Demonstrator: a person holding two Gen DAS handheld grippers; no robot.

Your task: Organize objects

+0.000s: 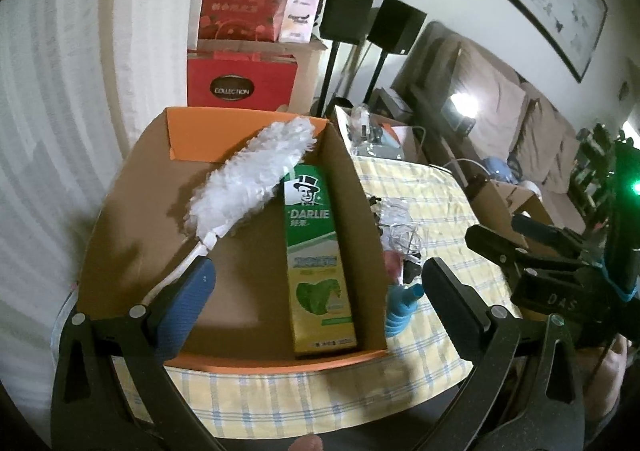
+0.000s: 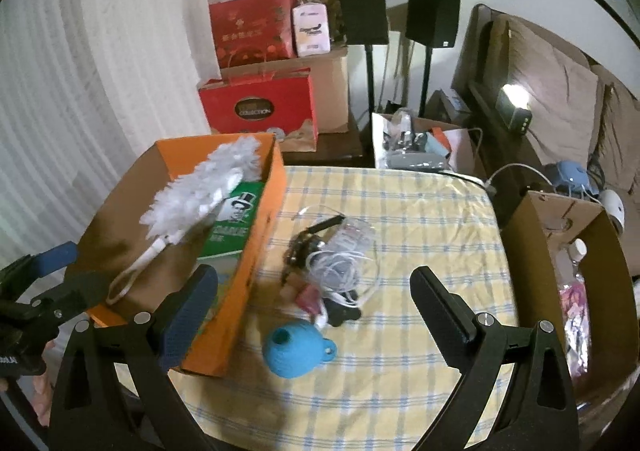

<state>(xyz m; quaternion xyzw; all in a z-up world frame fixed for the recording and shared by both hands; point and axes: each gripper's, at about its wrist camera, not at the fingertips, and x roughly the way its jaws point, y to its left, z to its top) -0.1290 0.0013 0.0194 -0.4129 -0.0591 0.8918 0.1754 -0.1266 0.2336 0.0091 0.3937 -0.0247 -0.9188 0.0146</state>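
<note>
An orange cardboard box (image 1: 128, 187) stands on the checked tablecloth and also shows in the right wrist view (image 2: 248, 263). Inside it lie a white fluffy duster (image 1: 248, 179) (image 2: 200, 191) and a green Darlie toothpaste carton (image 1: 316, 251) (image 2: 232, 223). My left gripper (image 1: 316, 287) is open and empty above the box's near end. On the cloth right of the box lie a blue silicone funnel (image 2: 296, 347) (image 1: 402, 309) and a tangle of white cable in clear plastic (image 2: 340, 259). My right gripper (image 2: 312, 291) is open and empty, just above the funnel and the tangle.
A second brown cardboard box (image 2: 532, 251) with items stands at the table's right edge. Behind the table are red gift bags (image 2: 260, 107), two black speakers on stands (image 2: 362, 11), a white bag of clutter (image 2: 412, 143) and a sofa (image 2: 560, 91).
</note>
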